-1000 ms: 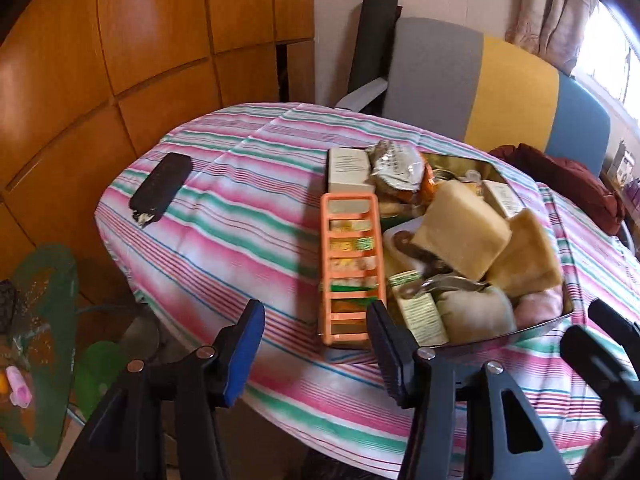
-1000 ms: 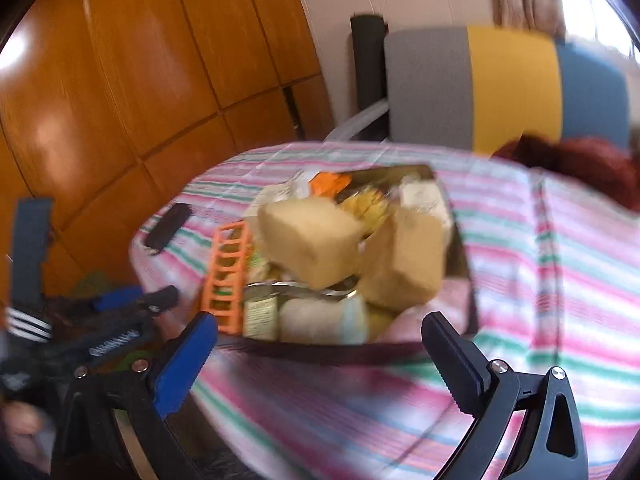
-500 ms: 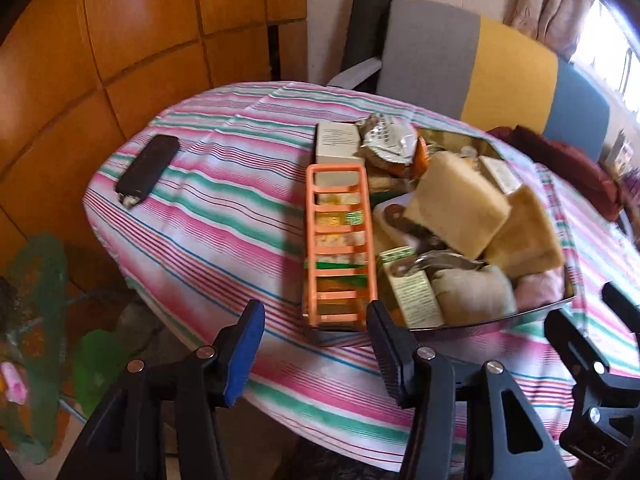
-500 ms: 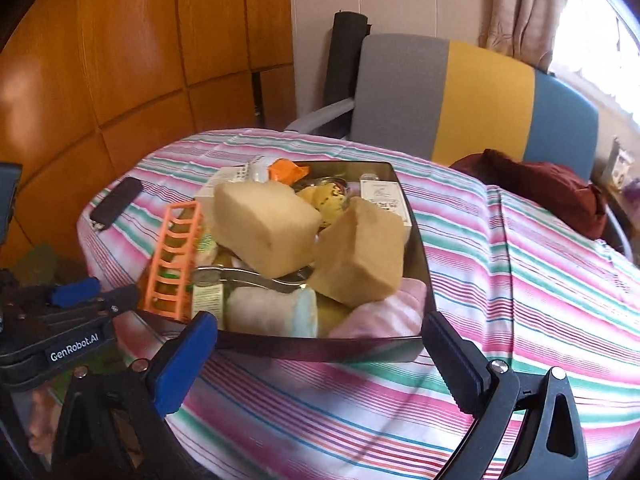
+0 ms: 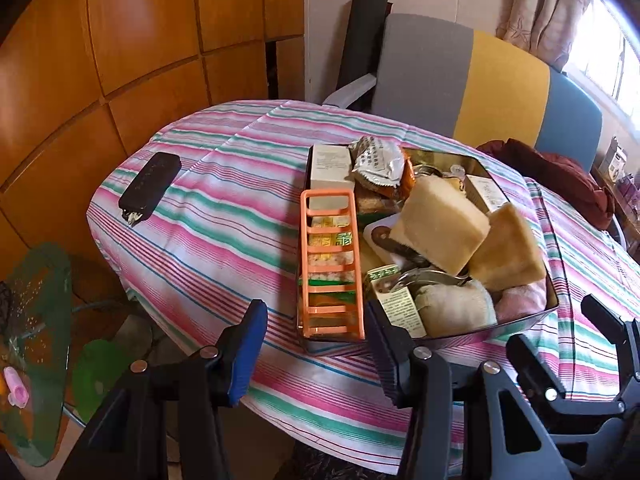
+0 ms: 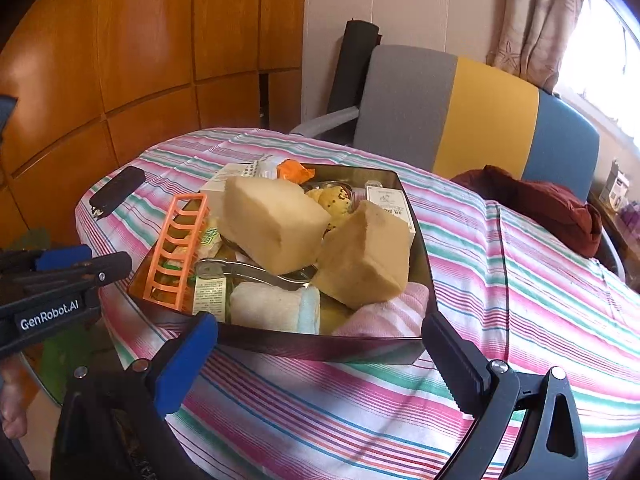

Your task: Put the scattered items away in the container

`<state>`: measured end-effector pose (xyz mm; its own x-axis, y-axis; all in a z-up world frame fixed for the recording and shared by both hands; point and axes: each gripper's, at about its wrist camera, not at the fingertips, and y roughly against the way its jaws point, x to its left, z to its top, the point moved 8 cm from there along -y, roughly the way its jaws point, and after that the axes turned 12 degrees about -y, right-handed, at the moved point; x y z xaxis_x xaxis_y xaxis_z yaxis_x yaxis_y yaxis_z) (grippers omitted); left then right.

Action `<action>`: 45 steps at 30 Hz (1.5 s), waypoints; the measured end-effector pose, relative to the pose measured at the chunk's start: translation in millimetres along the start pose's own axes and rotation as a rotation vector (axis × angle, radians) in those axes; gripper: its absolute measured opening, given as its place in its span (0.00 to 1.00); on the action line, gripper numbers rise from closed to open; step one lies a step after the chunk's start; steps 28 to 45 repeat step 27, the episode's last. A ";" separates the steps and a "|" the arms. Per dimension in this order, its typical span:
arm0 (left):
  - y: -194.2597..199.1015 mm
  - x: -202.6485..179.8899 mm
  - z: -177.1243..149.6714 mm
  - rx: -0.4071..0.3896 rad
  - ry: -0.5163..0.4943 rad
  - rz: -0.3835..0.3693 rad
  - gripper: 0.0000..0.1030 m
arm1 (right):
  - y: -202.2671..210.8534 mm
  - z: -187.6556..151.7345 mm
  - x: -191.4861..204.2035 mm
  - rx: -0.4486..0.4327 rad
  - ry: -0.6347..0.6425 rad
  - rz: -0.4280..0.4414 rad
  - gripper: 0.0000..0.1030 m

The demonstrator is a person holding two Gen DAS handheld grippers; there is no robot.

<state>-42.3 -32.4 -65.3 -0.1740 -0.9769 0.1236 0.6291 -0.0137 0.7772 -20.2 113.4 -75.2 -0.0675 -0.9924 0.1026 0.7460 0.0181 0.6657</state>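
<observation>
Heaped to the brim: dark rectangular metal tin (image 6: 320,346) on the striped pink-and-green cloth covering the counter (image 6: 520,280), crammed with two tan sponge blocks (image 6: 276,224), rolled white and pink towels (image 6: 276,308), small cartons, foil snack packets and steel tongs (image 6: 256,270). Orange plastic ladder-shaped rack (image 5: 330,264) propped along the tin's left wall, seemingly wedged there for want of room. Left tool (image 5: 316,352) poised low at the counter's near edge, jaws wide apart and empty, lined up on the rack's end. Right tool (image 6: 320,360) likewise spread wide with nothing between its pads, framing the tin's near wall. Lone straggler: black oblong case (image 5: 150,184) with keys at one end, lying well apart on the counter's far-left side, probably next for collection.
</observation>
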 end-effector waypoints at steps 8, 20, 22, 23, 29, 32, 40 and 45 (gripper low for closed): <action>5.3 -6.6 1.7 -0.010 -0.012 -0.020 0.49 | 3.7 -0.1 -0.5 -0.009 0.000 0.000 1.00; 7.2 -8.3 1.8 -0.026 -0.026 -0.012 0.44 | 4.4 -1.0 0.4 -0.015 0.006 0.000 1.00; 6.8 -8.6 1.3 -0.027 -0.029 -0.015 0.41 | 4.6 -1.1 0.6 -0.017 0.008 0.002 1.00; 6.2 -8.5 0.8 -0.024 -0.031 -0.013 0.41 | 4.4 -1.1 0.7 -0.017 0.009 0.002 1.00; 4.1 -9.5 -0.2 -0.008 -0.033 -0.020 0.41 | 4.4 -0.9 1.2 -0.018 0.011 0.006 1.00; 4.1 -9.5 -0.2 -0.008 -0.033 -0.020 0.41 | 4.4 -0.9 1.2 -0.018 0.011 0.006 1.00; 4.1 -9.5 -0.2 -0.008 -0.033 -0.020 0.41 | 4.4 -0.9 1.2 -0.018 0.011 0.006 1.00; 4.1 -9.5 -0.2 -0.008 -0.033 -0.020 0.41 | 4.4 -0.9 1.2 -0.018 0.011 0.006 1.00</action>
